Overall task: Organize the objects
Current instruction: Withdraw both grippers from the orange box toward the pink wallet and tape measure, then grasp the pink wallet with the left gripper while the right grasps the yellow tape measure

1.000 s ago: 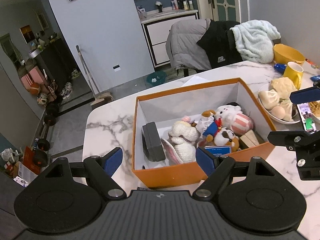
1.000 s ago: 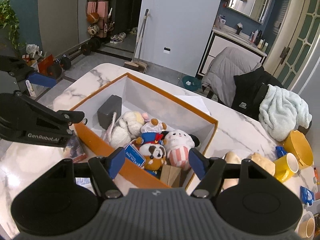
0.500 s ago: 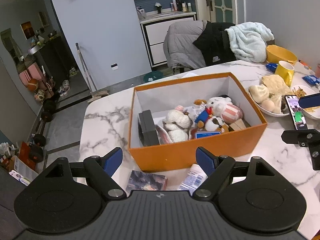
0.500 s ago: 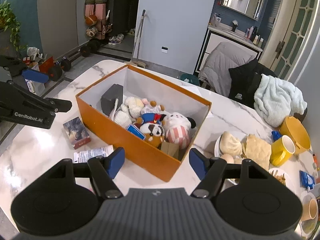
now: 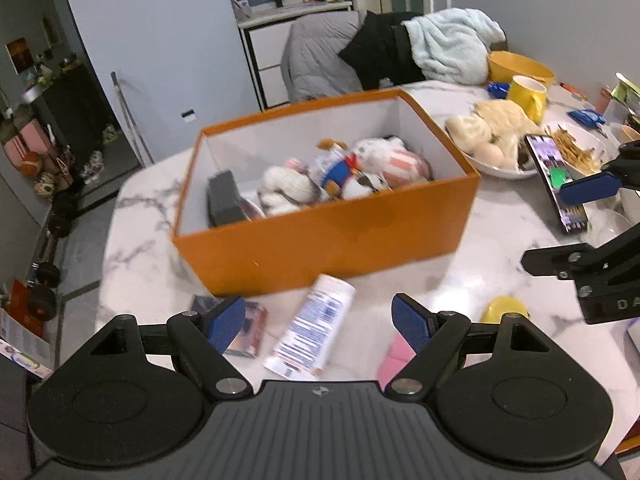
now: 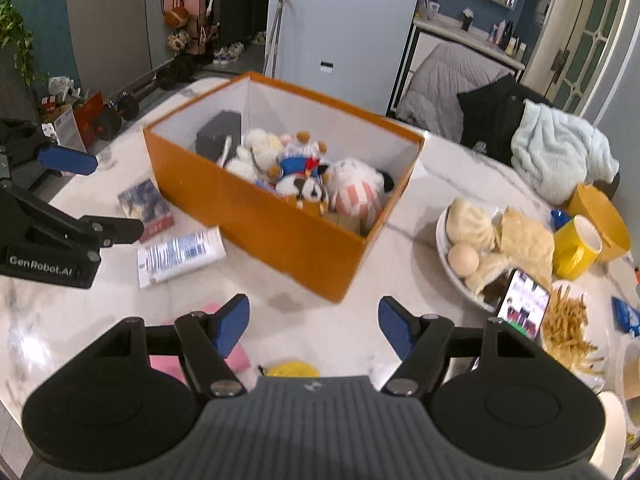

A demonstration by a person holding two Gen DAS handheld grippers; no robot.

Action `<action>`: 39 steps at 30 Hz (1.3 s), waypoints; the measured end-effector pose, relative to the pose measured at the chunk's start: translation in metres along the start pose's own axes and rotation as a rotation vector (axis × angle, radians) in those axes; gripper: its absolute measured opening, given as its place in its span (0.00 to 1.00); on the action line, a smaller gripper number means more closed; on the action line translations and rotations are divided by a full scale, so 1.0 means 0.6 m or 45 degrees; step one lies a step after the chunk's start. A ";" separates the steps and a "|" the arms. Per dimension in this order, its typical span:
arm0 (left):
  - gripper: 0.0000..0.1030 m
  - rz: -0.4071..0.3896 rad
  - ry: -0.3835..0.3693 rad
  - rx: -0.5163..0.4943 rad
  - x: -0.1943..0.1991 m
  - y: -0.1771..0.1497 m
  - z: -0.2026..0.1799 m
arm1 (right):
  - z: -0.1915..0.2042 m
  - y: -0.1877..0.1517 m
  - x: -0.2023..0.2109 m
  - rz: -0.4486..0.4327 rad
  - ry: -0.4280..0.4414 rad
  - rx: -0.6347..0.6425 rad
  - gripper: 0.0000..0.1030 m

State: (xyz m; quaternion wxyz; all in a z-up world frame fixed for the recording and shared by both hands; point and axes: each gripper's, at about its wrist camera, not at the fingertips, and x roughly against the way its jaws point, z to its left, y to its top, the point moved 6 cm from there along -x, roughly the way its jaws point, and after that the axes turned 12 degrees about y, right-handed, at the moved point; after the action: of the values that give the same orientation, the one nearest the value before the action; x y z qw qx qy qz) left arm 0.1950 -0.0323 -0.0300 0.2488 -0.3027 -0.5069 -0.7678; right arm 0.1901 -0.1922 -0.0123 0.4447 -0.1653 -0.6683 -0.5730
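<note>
An orange box [image 5: 328,236] [image 6: 256,216] stands on the marble table, holding several plush toys [image 5: 344,172] [image 6: 304,172] and a dark grey block [image 5: 224,198]. In front of it lie a white tube [image 5: 310,326] [image 6: 180,254], a small dark book [image 5: 250,330] [image 6: 146,208], a pink item [image 5: 394,354] [image 6: 234,360] and a yellow item [image 5: 504,310] [image 6: 290,369]. My left gripper [image 5: 318,320] is open above the tube, nothing between its fingers. My right gripper [image 6: 312,320] is open over bare table near the box corner.
A plate of buns [image 6: 476,236], a phone [image 6: 522,304], fries [image 6: 568,328], a yellow mug [image 6: 576,246] and a yellow bowl [image 5: 520,68] crowd the table's right side. A chair draped with clothes [image 5: 384,52] stands behind. The table edge runs along the left.
Both grippers have drawn back and sunk from over the box. The box now sits farther off, and the tube, book, pink and yellow items have come into view.
</note>
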 end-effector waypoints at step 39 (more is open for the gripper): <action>0.95 0.194 -0.157 -0.006 -0.102 -0.136 -0.142 | -0.021 -0.145 -0.150 0.180 0.045 -0.071 0.70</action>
State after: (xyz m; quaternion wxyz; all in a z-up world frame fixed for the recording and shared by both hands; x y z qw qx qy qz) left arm 0.1629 -0.0776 -0.1507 0.2741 -0.3876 -0.4950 -0.7277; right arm 0.1812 -0.2029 -0.1372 0.4908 -0.2141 -0.6310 -0.5614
